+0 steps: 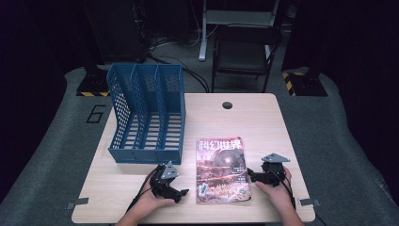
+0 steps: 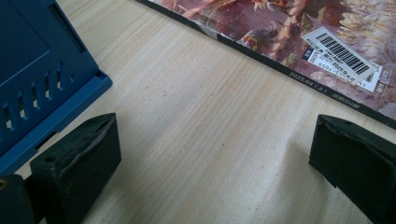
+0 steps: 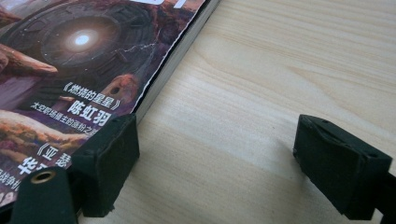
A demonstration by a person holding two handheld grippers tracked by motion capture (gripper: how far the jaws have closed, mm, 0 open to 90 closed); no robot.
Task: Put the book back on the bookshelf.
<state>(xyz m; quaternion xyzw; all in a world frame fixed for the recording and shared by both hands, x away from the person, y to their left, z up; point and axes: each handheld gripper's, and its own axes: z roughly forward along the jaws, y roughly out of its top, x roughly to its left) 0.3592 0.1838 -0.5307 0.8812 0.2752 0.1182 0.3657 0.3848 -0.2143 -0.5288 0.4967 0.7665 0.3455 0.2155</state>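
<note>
A magazine (image 1: 222, 169) with a dark reddish cover lies flat on the wooden table (image 1: 254, 117), near its front edge. My left gripper (image 1: 181, 194) rests on the table just left of the magazine, jaws open over bare wood. Its own view has the magazine's spine edge and barcode label (image 2: 343, 58) ahead, beyond the jaws. My right gripper (image 1: 250, 177) sits at the magazine's right edge, open. In the right gripper view its left finger (image 3: 112, 154) is right at the edge of the magazine (image 3: 88, 70), and the other finger (image 3: 338, 163) is over bare table.
A blue three-slot file holder (image 1: 148, 113) stands on the table's left half, behind my left gripper; its corner (image 2: 42, 88) is close to the left jaw. A round cable hole (image 1: 227, 105) is at the table's back. A black chair (image 1: 244, 52) stands beyond the table.
</note>
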